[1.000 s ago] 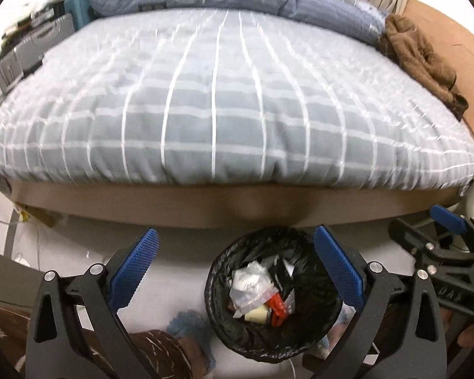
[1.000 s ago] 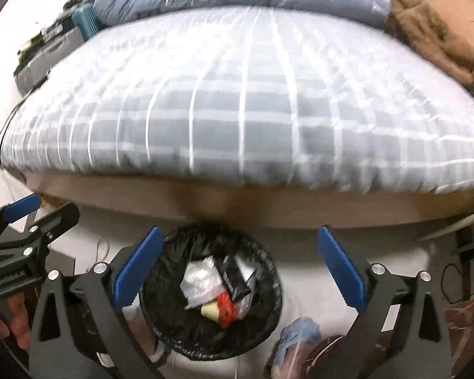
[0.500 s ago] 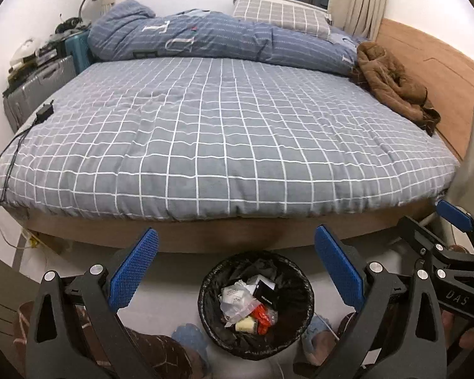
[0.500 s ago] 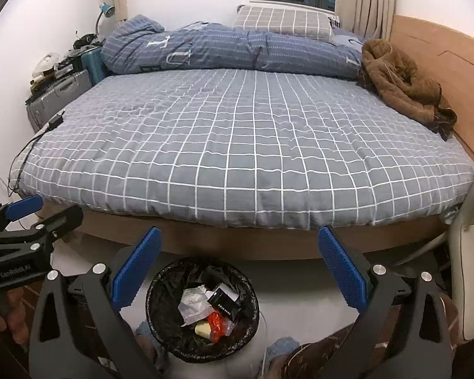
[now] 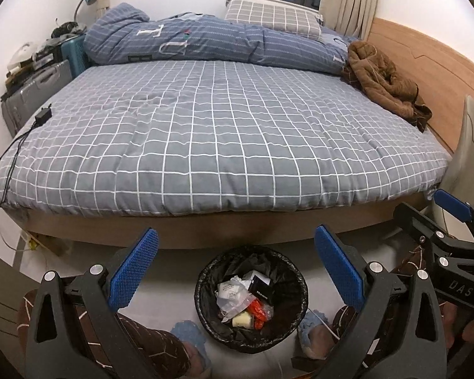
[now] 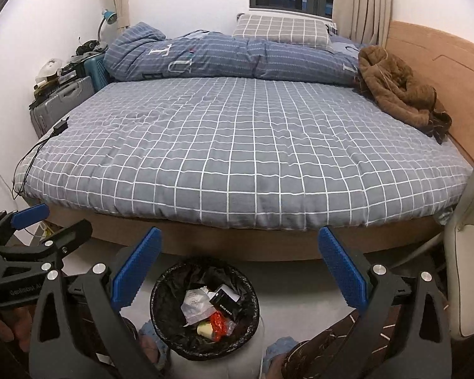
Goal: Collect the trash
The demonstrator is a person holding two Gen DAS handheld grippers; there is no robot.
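Note:
A round bin with a black liner point(image 5: 287, 263) point(image 6: 170, 285) stands on the floor at the foot of the bed. Inside lie trash pieces: a clear plastic wrapper point(image 5: 233, 295) point(image 6: 196, 304), a black box point(image 5: 260, 287) point(image 6: 222, 300), red scraps point(image 5: 257, 311) point(image 6: 218, 322) and a pale yellow piece point(image 5: 240, 319). My left gripper point(image 5: 237, 267) is open and empty, held above the bin. My right gripper point(image 6: 240, 267) is open and empty, above and slightly right of the bin. Each gripper shows at the edge of the other's view.
A bed with a grey checked cover point(image 5: 224, 139) point(image 6: 246, 154) fills the view, with a blue duvet point(image 5: 186, 42), a pillow point(image 6: 281, 30) and a brown coat point(image 5: 382, 82) point(image 6: 398, 94). Suitcases point(image 5: 38, 91) and a charger cable point(image 5: 42, 115) lie left. A pale chair point(image 6: 470, 252) stands right. My slippered feet point(image 5: 316, 330) flank the bin.
Both grippers have risen and pulled back from the bin and the bed. The bin looks smaller and lower now, and the whole bed and window have come into view. Both stayed open.

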